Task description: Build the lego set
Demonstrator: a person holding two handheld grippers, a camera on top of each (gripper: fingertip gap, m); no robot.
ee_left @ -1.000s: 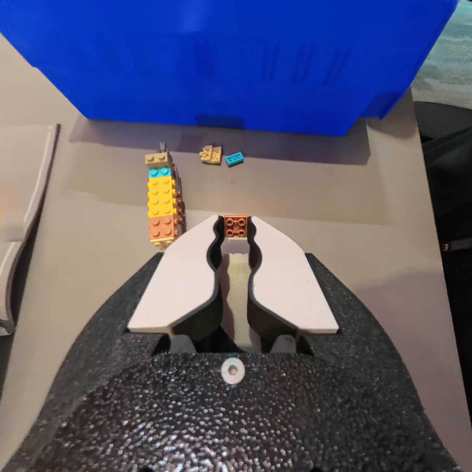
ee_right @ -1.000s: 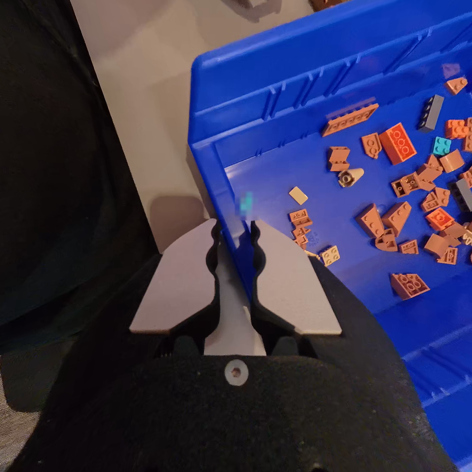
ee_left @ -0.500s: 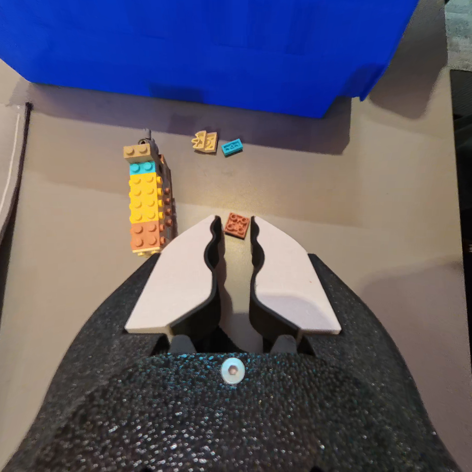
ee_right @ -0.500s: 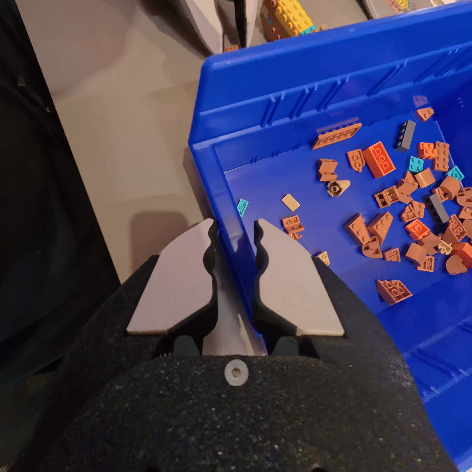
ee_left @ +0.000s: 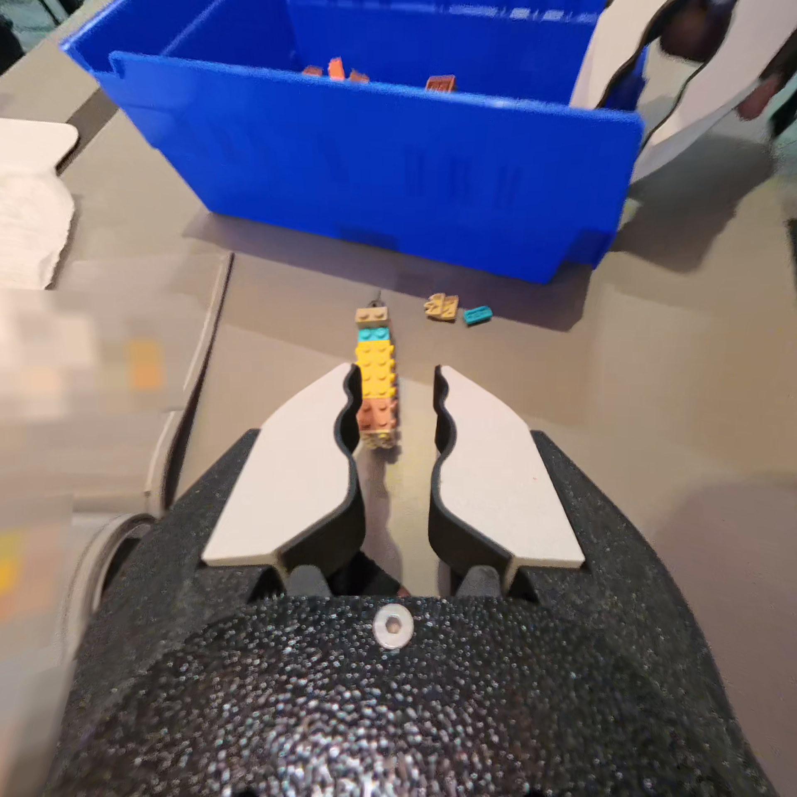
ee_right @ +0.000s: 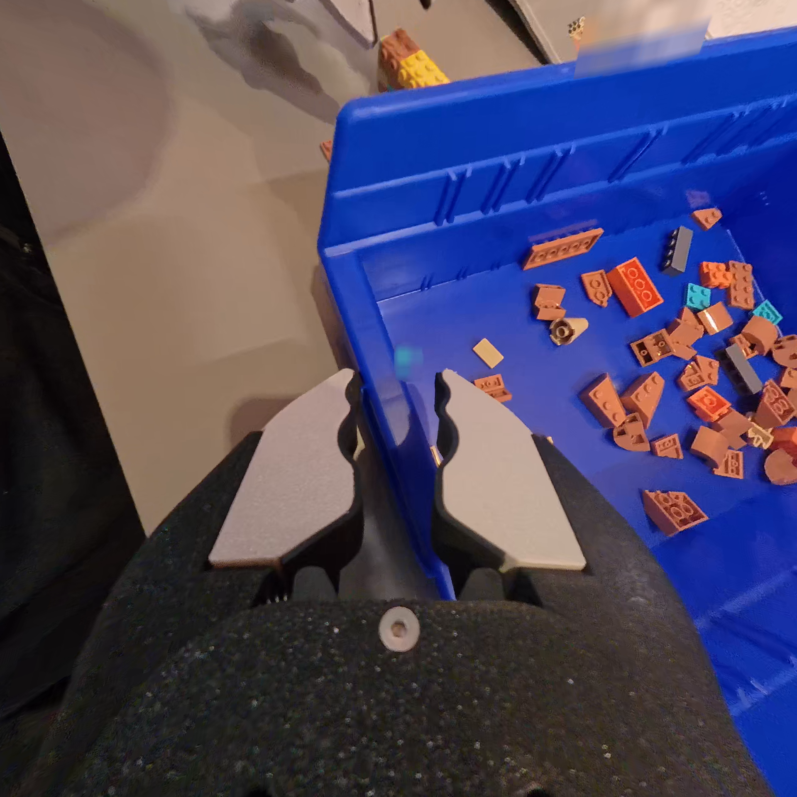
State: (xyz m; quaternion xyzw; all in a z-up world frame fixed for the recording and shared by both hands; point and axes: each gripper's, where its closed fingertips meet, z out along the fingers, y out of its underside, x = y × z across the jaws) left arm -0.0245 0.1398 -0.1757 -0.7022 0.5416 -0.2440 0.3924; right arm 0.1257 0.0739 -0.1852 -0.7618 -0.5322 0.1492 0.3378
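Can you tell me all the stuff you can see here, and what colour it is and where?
bin: one, blue, at the back of the table
loose bricks: many, mostly brown and orange, a few teal, grey and tan, inside the bin
brick stack: one, tan, teal, yellow and brown, lying on the table in front of the bin
tan piece: one, on the table right of the stack
teal plate: one, beside the tan piece
table: one, grey-beige
left gripper: open, over the stack's near end
right gripper: open, astride the bin's side wall

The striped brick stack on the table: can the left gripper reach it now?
Probably yes. The left gripper is open, the brick stack lies between its fingertips, nearer the left finger, and nothing blocks it.
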